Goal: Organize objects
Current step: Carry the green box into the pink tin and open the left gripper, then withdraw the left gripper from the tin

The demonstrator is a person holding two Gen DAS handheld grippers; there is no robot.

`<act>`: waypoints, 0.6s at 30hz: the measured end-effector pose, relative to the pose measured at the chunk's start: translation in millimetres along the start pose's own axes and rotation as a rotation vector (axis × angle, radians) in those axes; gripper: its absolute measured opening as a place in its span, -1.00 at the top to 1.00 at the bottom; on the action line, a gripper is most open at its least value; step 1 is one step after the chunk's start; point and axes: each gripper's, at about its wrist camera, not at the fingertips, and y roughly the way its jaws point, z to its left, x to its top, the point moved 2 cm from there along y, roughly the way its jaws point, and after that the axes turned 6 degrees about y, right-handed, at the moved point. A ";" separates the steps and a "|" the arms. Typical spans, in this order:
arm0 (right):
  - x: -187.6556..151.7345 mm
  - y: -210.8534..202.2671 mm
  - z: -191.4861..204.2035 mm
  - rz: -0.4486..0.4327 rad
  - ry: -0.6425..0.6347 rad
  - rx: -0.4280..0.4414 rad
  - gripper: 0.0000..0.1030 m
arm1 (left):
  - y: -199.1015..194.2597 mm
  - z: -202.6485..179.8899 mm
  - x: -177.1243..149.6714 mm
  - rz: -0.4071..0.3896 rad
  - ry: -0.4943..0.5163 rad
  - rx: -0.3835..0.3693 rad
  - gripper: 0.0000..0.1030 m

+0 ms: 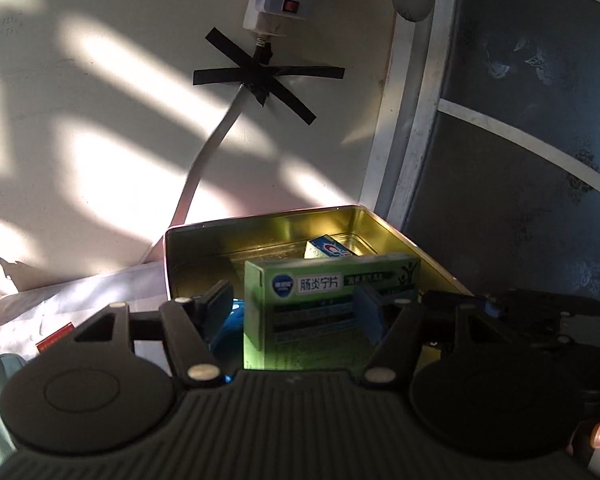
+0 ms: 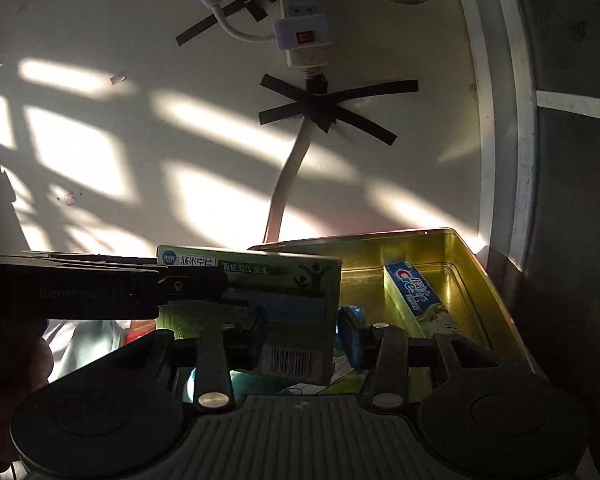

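A green cardboard carton (image 1: 320, 300), rectangular and printed with white characters and a barcode, is being gripped by the left tongs (image 1: 296, 310), whose blue-padded tips are being pressed against it. It is being held upright over the near edge of a tin (image 1: 260, 232) towards 12 o'clock. The tin is rectangular, with glossy gold metal walls that are being lit by slanting sun. A slim blue-and-white Crest toothpaste box (image 2: 414, 290) is being kept flat on the tin's floor, along the wall at 2 o'clock in the right wrist view. The right tongs (image 2: 304, 338) are being held parted around the carton's lower corner, with a thin gap showing at the right pad (image 2: 350, 334). The carton's base is being hidden by the ribbed tong bodies, and the back face is not being shown. A blue object (image 1: 228, 328) at 9 o'clock of the carton is being left too shadowed to name. On the matte wall at 12 o'clock, a white power strip (image 1: 278, 0) and its flat cable (image 1: 208, 160) are being secured by crossed black tape (image 1: 268, 76).
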 end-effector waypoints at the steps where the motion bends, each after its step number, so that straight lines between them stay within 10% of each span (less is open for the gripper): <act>1: 0.8 4.8 -5.6 0.005 -0.012 -0.045 0.12 | 7.1 -2.0 0.4 0.001 0.010 0.043 -0.32; 8: -3.7 30.8 -17.9 0.023 -0.102 -0.165 0.03 | 12.9 2.1 -8.1 -0.007 0.040 0.214 -0.32; 18: -5.5 24.6 -4.0 0.027 -0.145 -0.187 0.03 | -9.8 7.2 -27.3 -0.005 0.032 0.186 -0.32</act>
